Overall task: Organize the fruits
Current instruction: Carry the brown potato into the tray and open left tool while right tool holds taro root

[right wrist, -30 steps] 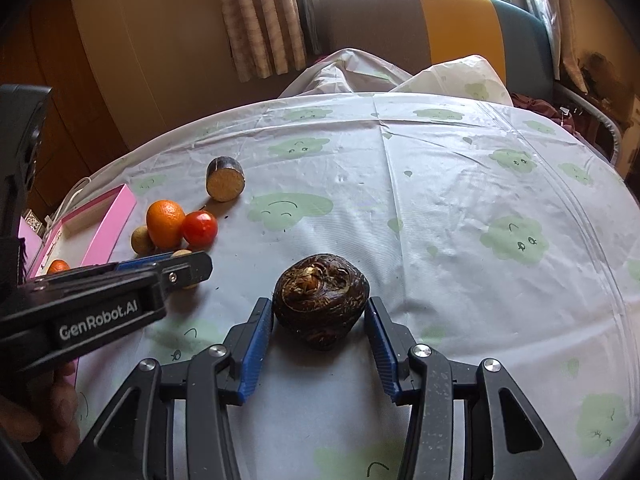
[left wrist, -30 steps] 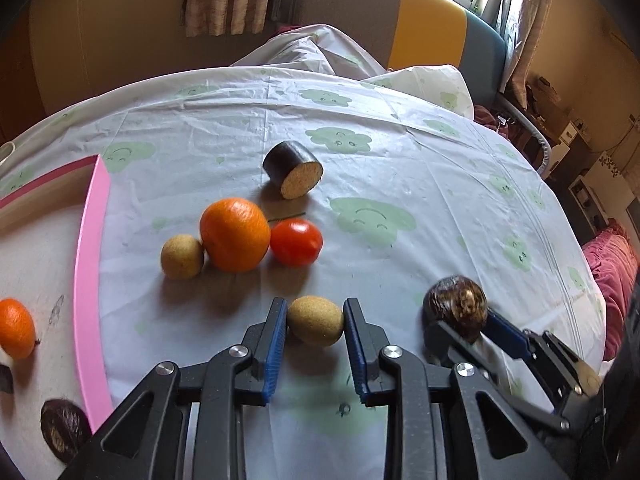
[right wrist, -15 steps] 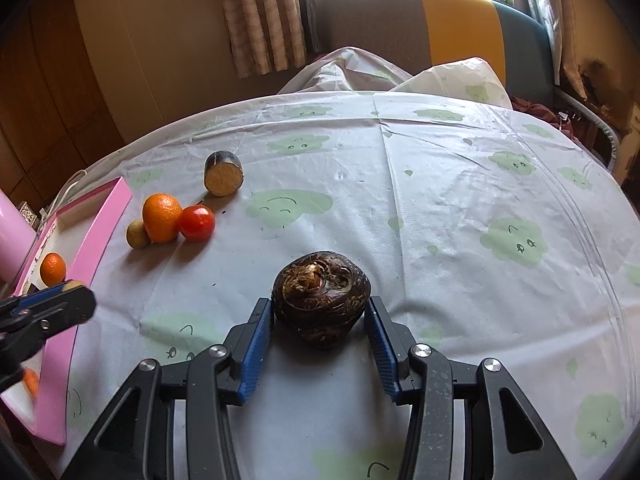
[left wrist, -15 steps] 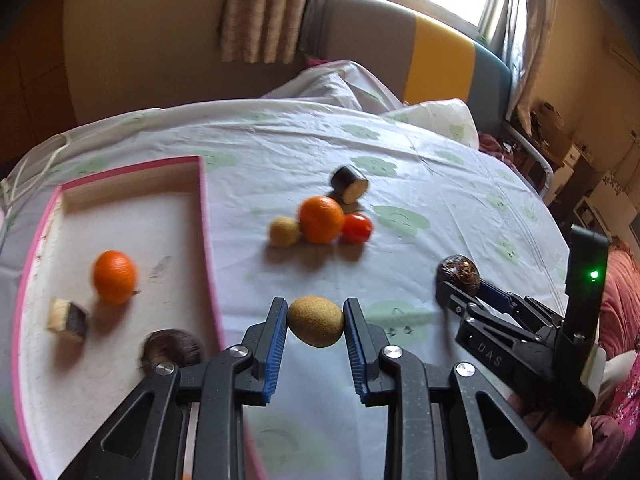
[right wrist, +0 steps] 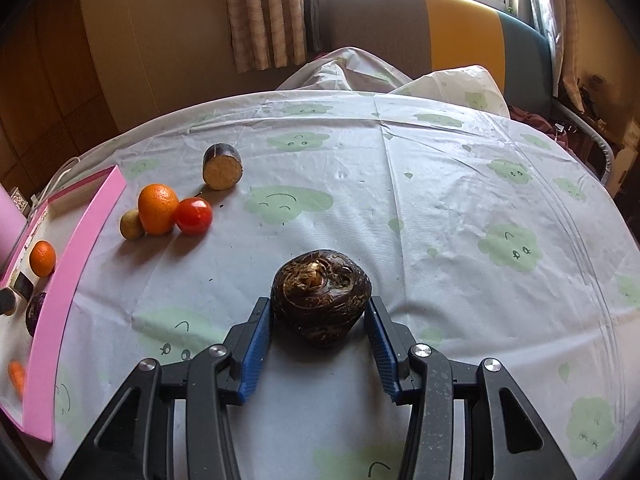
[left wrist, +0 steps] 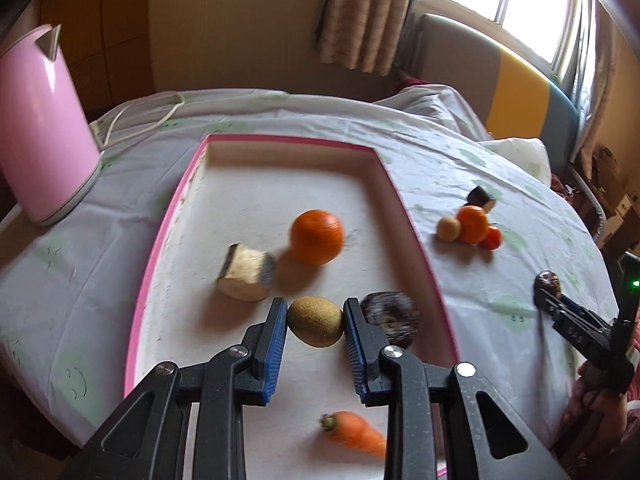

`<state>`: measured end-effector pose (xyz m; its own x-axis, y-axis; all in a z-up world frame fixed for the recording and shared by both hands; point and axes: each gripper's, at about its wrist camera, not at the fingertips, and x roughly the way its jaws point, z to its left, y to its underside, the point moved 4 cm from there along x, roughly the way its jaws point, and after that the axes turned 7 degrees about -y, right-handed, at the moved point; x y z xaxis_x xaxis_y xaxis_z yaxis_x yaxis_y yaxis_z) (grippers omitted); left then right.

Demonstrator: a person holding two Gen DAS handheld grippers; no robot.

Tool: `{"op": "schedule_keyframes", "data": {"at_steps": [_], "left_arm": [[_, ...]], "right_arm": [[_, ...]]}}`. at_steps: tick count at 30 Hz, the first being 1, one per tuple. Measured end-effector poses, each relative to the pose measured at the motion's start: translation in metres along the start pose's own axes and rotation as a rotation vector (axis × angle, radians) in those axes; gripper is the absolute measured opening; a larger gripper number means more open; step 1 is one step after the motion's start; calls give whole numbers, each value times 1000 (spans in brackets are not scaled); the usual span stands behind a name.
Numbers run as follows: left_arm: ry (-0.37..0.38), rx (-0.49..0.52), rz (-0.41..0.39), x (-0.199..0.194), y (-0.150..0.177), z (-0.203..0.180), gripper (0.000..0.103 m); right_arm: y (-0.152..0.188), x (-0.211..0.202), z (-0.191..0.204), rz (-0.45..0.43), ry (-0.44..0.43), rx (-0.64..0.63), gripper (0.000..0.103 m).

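My left gripper (left wrist: 315, 322) is shut on a brown kiwi (left wrist: 315, 321) and holds it above the pink-rimmed tray (left wrist: 160, 236). In the tray lie an orange (left wrist: 317, 237), a cut taro piece (left wrist: 246, 278), a dark round taro (left wrist: 390, 314) and a carrot (left wrist: 354, 438). My right gripper (right wrist: 319, 322) is shut on a dark taro root (right wrist: 320, 296) at the tablecloth. Left of it on the cloth sit a kiwi (right wrist: 131, 225), an orange (right wrist: 157, 209), a tomato (right wrist: 193, 216) and a cut taro piece (right wrist: 222, 166).
A pink kettle (left wrist: 40, 128) stands left of the tray with a white cord (left wrist: 140, 112) behind it. The round table (right wrist: 440, 184) has a cloud-print cloth. A sofa (right wrist: 440, 32) and curtains are beyond the far edge.
My left gripper has carried the kiwi left from the cloth to over the tray. The right gripper has stayed in place, holding the taro root.
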<state>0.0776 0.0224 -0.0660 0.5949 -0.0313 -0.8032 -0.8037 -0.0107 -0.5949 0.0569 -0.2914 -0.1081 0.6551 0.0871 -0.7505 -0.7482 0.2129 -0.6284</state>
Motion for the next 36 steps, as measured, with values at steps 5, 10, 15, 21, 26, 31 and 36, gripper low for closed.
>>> {"op": "schedule_keyframes", "data": {"at_steps": [5, 10, 15, 21, 26, 31, 36], "left_arm": [[-37, -21, 8, 4, 4, 9, 31], [-42, -17, -6, -2, 8, 4, 32], [-37, -8, -6, -5, 11, 1, 35], [-40, -11, -19, -12, 13, 4, 35], [-35, -9, -48, -23, 11, 7, 35], [-29, -5, -63, -28, 13, 8, 35], [-28, -4, -60, -29, 14, 8, 35]], "right_arm": [[0, 0, 0, 1, 2, -2, 48], [0, 0, 0, 2, 5, -4, 48], [0, 0, 0, 3, 5, -5, 48], [0, -1, 1, 8, 12, -13, 48], [-1, -2, 3, 22, 12, -23, 47], [2, -9, 12, 31, -27, -8, 47], [7, -11, 27, 46, -63, -24, 47]]}}
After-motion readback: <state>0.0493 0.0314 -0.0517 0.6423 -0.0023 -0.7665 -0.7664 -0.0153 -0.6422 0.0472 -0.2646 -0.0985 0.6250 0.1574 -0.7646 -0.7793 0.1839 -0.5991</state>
